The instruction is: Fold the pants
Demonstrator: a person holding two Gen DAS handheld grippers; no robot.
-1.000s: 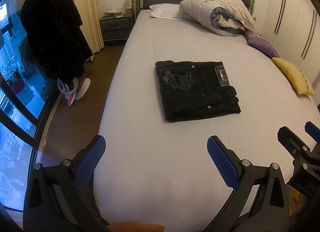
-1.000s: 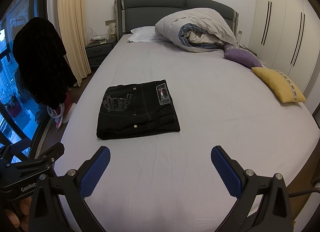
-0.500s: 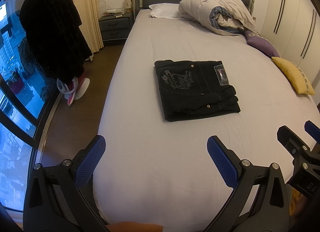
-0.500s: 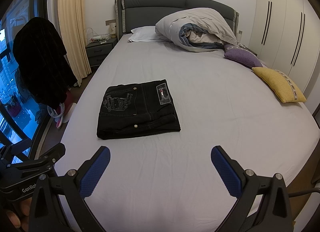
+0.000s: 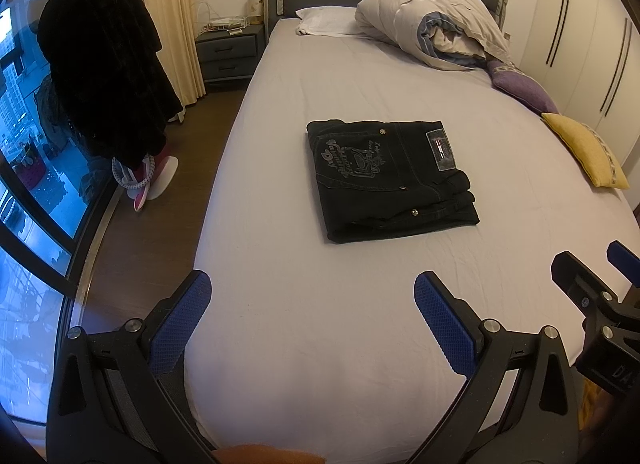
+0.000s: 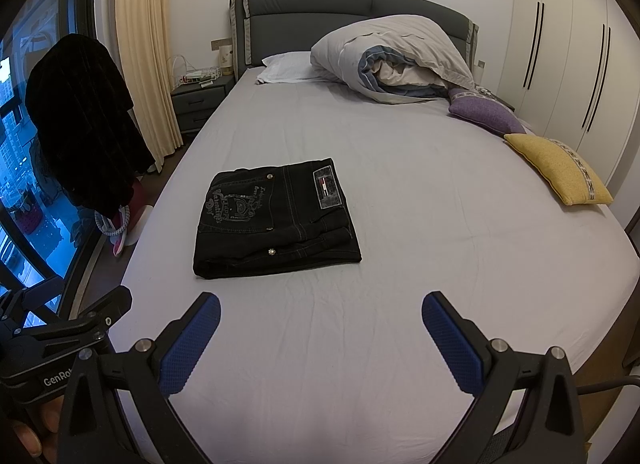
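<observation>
The folded pants (image 5: pixel 390 180) are laid mid-bed (image 5: pixel 304 344), at 12 o'clock from both tongs. Left tongs (image 5: pixel 312 300) and right tongs (image 6: pixel 320 316) are spread wide, empty. A thumb (image 6: pixel 28 442) is shown only in the right view.

Both wrist views look from foot of bed (image 5: pixel 320 344) toward headboard (image 6: pixel 352 12); shared: folded pants (image 6: pixel 276 220).

Pants (image 5: pixel 390 176) patch lettering illegible

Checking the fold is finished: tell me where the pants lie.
In both views the folded pants lie mid-bed on the sheet, toward its window-side edge, ahead of both open claws.
</observation>
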